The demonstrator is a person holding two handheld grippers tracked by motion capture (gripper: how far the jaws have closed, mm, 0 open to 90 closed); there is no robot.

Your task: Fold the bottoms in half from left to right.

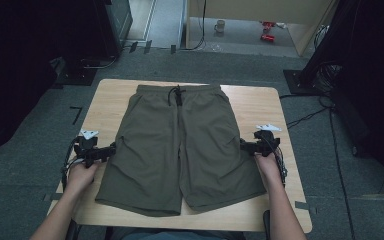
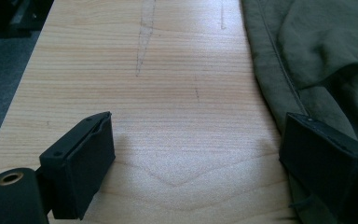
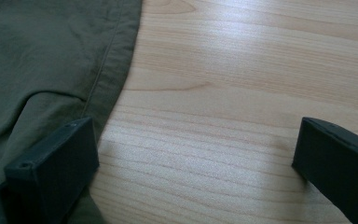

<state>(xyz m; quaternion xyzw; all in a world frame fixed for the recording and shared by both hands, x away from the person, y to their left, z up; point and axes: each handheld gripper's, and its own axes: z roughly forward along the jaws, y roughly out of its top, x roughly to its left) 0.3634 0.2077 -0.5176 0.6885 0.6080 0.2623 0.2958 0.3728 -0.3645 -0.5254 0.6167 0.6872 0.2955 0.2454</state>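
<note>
Olive woven shorts (image 1: 180, 150) with black drawstring (image 1: 177, 94), flat on pale wood-grain table (image 1: 260, 107). Left gripper (image 1: 114, 148) and right gripper (image 1: 242, 146): blocky black jaws wide, gripping nothing, straddling the stitched side hems.

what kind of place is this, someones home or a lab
Most likely a lab or recording studio, not a home: a bare wooden table on grey carpet, black equipment stands with cables on the floor, and olive shorts laid flat between two handheld grippers.

High view: dim and soft in focus, the room's left and right sides falling to near black, the floor beyond the surface's (image 1: 260, 107) far edge brightest. Gripper views: sharper, with pale glare across the wood grain and soft shadows beneath each black jaw.
</note>
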